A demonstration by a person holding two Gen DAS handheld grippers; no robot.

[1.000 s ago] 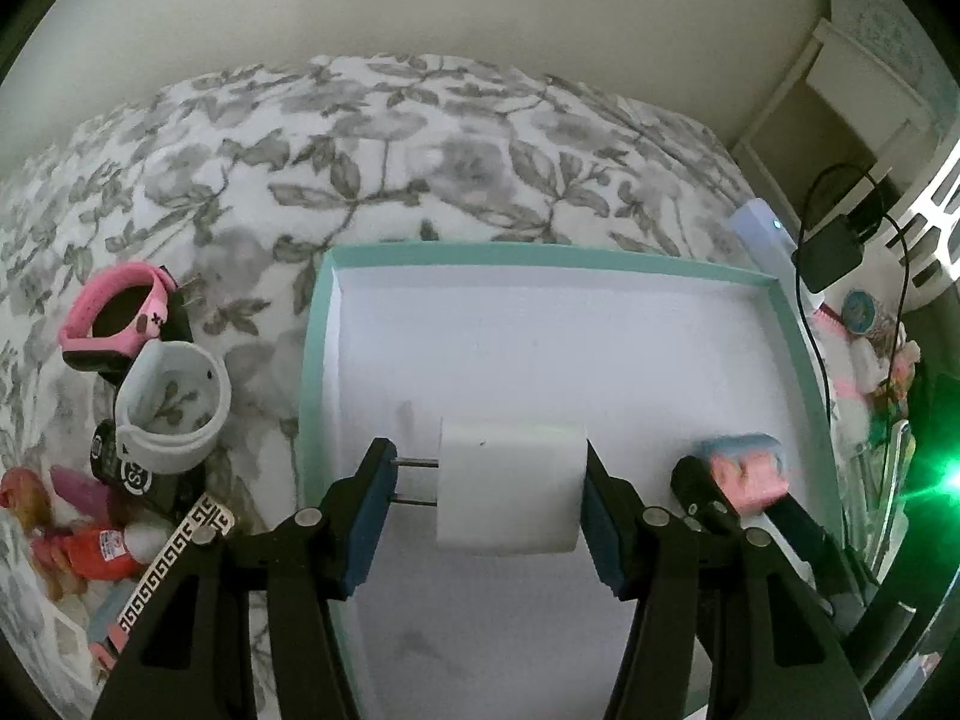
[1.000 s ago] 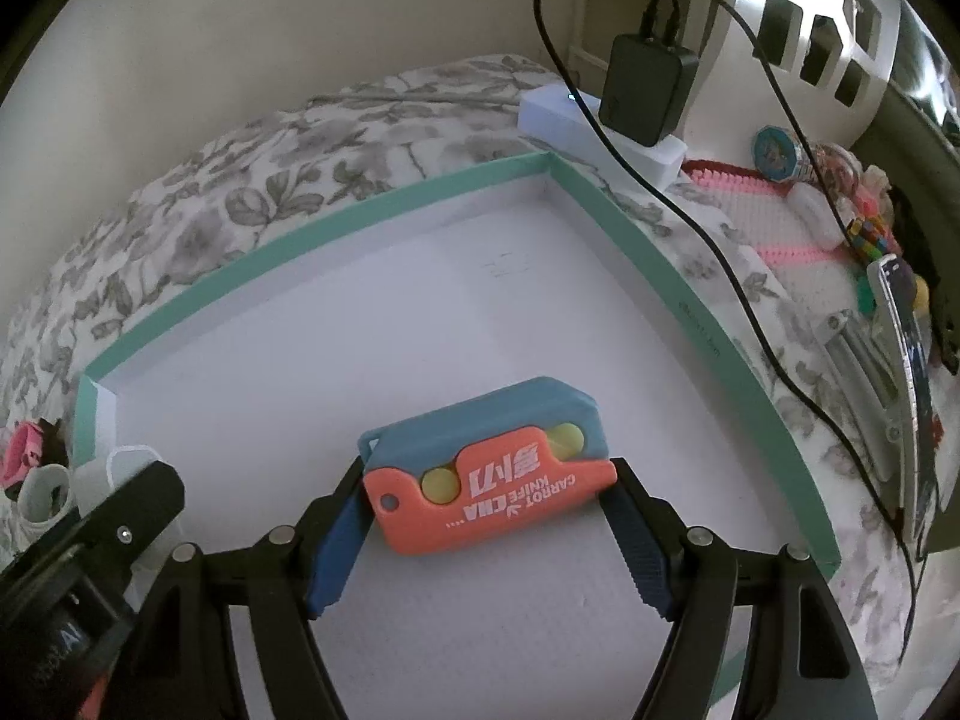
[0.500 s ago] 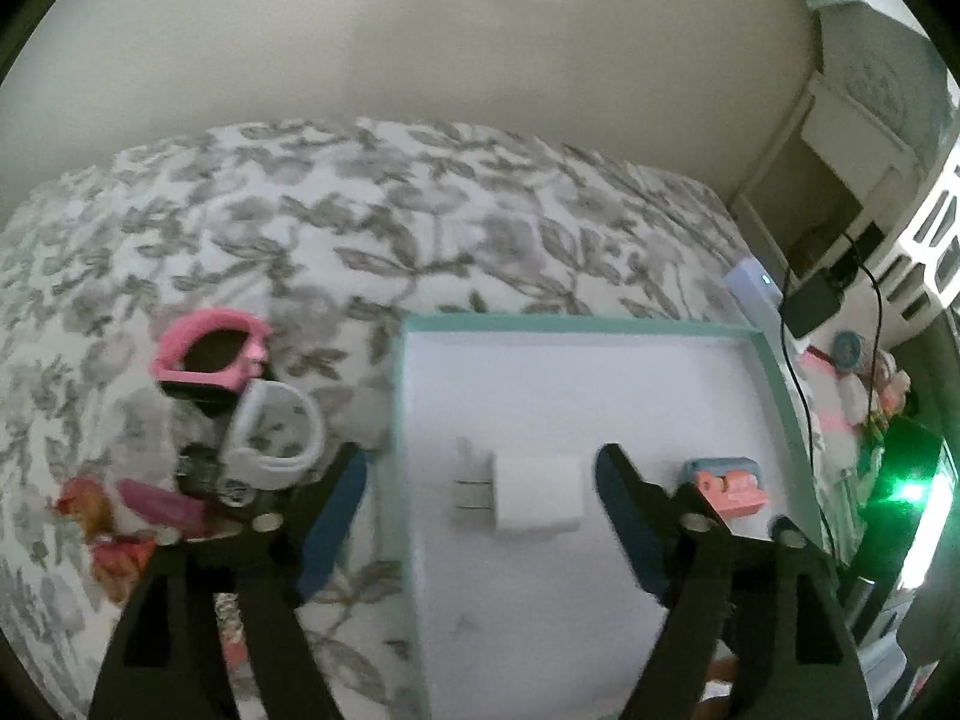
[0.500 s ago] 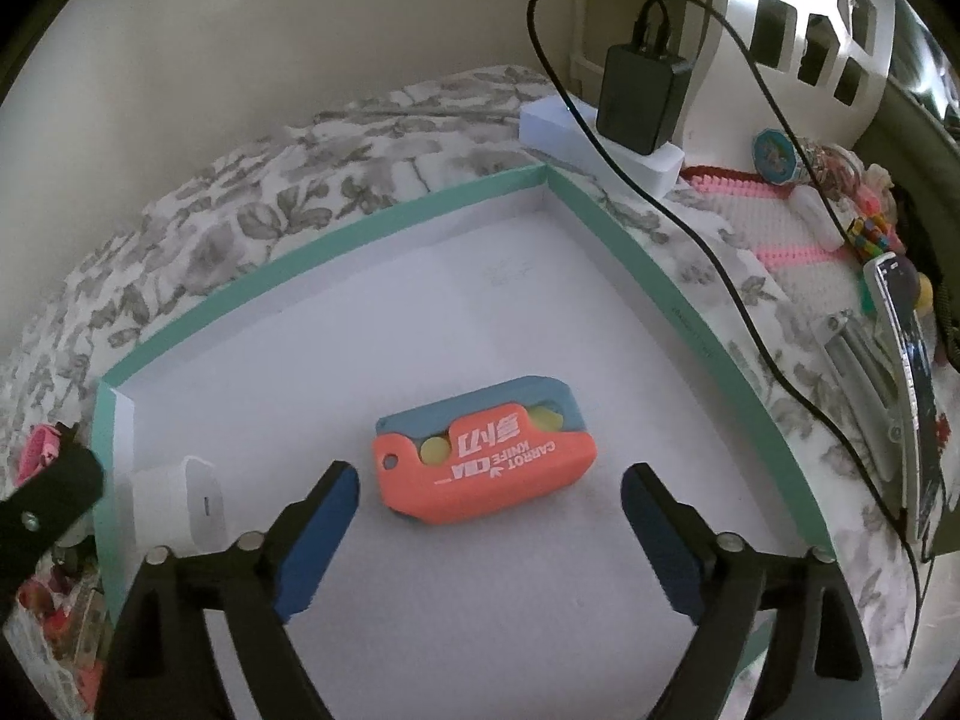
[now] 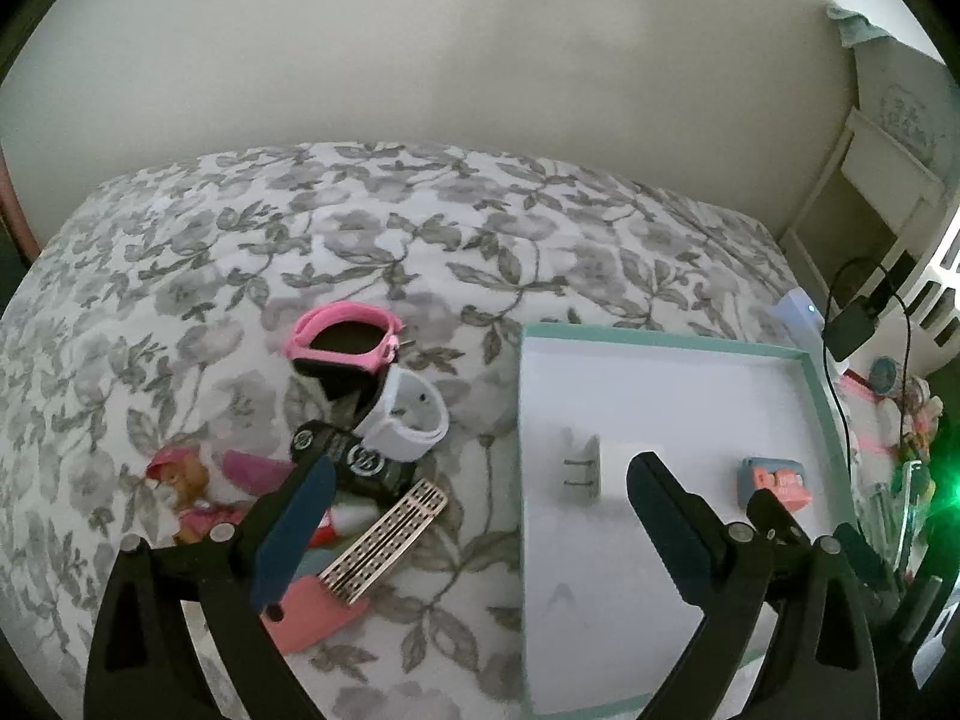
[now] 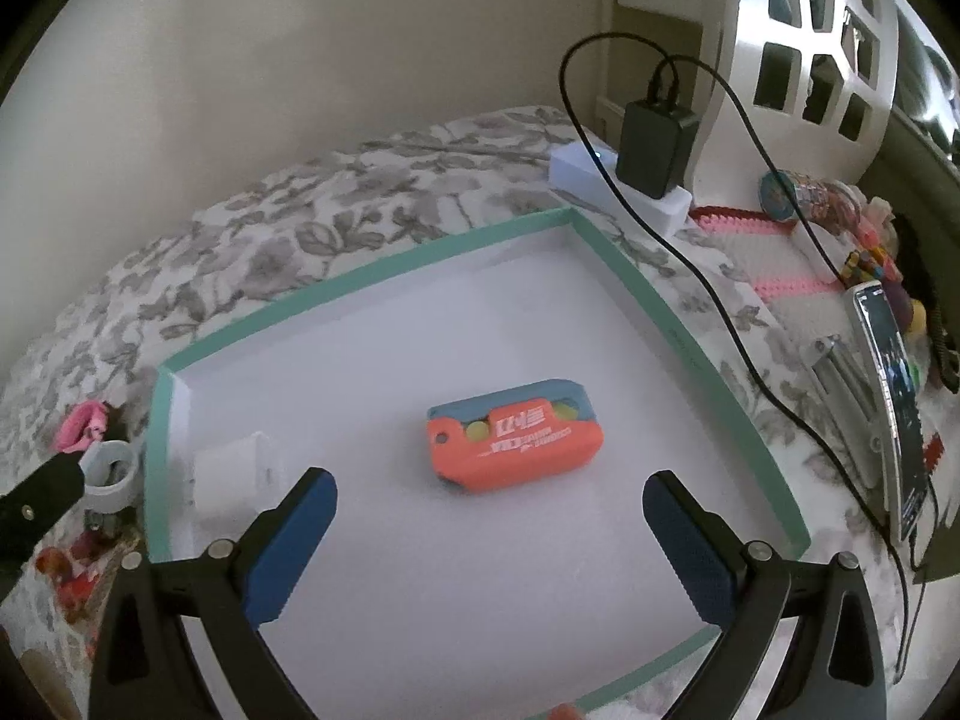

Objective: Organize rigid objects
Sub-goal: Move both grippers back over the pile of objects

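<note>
A white plug charger (image 5: 591,468) lies in the teal-rimmed white tray (image 5: 660,339), near its left wall. My left gripper (image 5: 480,525) hangs above the tray's left rim, jaws still opening, nothing between them. An orange and blue toy knife (image 6: 516,441) rests mid-tray; the tray's rim (image 6: 360,276) and the charger (image 6: 237,474) also show in the right wrist view. My right gripper (image 6: 492,540) hovers just short of the knife, jaws spreading wide, pads off it.
Left of the tray, on the flowered bedspread, sit a pink band (image 5: 342,342), a white band (image 5: 408,414), a black item (image 5: 354,459), a patterned strip (image 5: 384,540) and a doll (image 5: 192,480). Right of it are a power strip with black adapter (image 6: 657,147), a cable and a phone (image 6: 894,420).
The left gripper let go of the charger, opened and pulled up and to the left. The right gripper released the toy knife, opened wide and lifted back.
</note>
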